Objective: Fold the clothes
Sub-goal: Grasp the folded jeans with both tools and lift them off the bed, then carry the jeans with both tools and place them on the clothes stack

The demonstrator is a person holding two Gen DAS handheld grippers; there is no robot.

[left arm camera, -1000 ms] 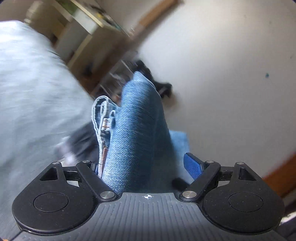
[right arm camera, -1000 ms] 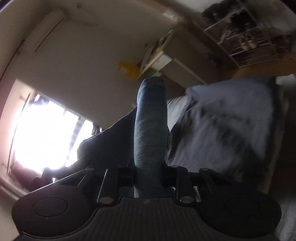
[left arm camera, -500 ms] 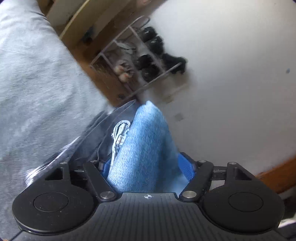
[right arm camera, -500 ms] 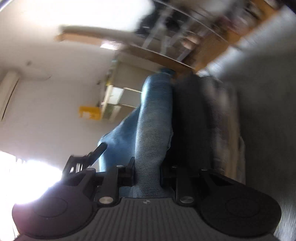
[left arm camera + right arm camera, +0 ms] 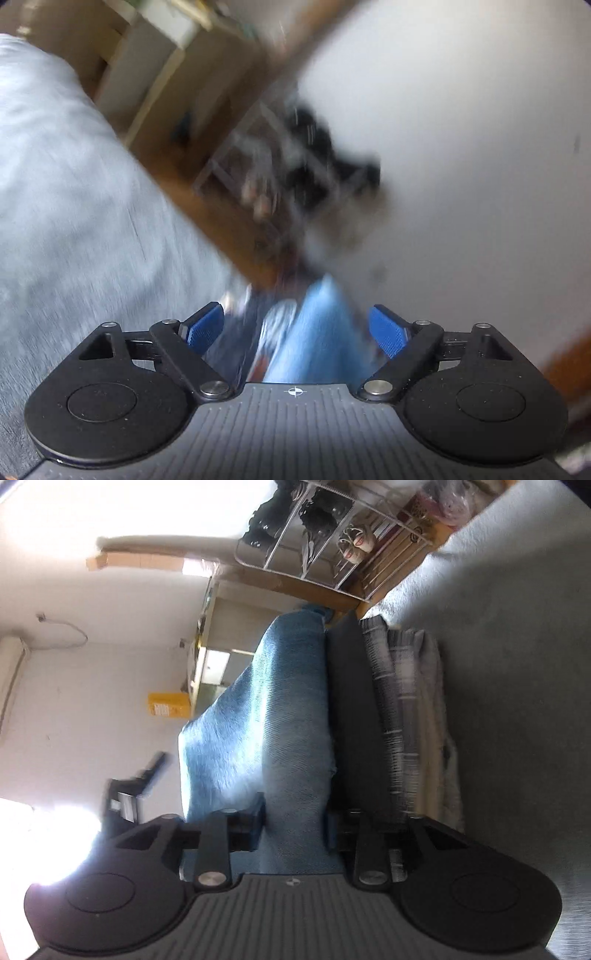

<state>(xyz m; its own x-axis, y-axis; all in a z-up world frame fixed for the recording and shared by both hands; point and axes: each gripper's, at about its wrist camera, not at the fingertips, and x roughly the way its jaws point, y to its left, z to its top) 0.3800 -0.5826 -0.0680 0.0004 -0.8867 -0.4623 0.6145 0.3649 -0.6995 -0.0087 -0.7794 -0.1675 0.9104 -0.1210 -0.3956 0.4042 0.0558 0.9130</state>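
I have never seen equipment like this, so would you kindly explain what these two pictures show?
A person holds a two-finger gripper in each hand; a camera on each looks along its fingers. The left gripper view is blurred: its jaws are opening, blue pads clear of the blue denim jeans between them. In the right view, the right gripper is opening too, pads still against the jeans, which lie against a pile of folded clothes on the grey bedspread.
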